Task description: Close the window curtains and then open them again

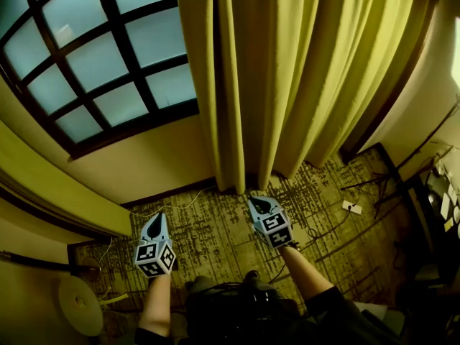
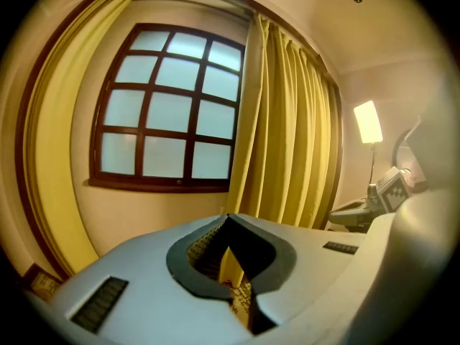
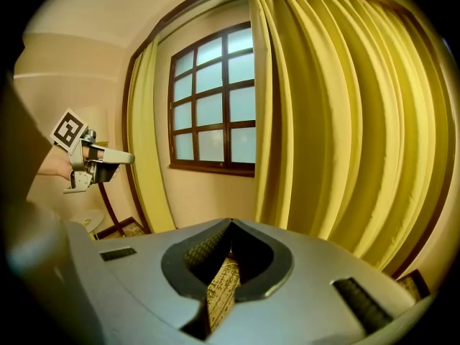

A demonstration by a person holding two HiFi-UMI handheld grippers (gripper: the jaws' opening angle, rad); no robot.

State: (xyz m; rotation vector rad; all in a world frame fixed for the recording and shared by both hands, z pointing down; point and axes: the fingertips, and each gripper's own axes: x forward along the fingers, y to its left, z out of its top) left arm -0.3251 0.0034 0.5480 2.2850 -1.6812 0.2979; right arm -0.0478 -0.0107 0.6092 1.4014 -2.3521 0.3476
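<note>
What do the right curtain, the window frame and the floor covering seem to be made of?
The right curtain looks like woven fabric, yellow-green and matte; it hangs in deep soft folds. The window frame is probably dark stained wood with a slight sheen, though painted metal is possible. The floor covering is likely carpet: matte, a dark pattern on tan, no glare.

Yellow cloth curtains [image 1: 302, 77] (matt, pleated), dark wooden window frame [image 1: 108, 56], frosted glass
</note>
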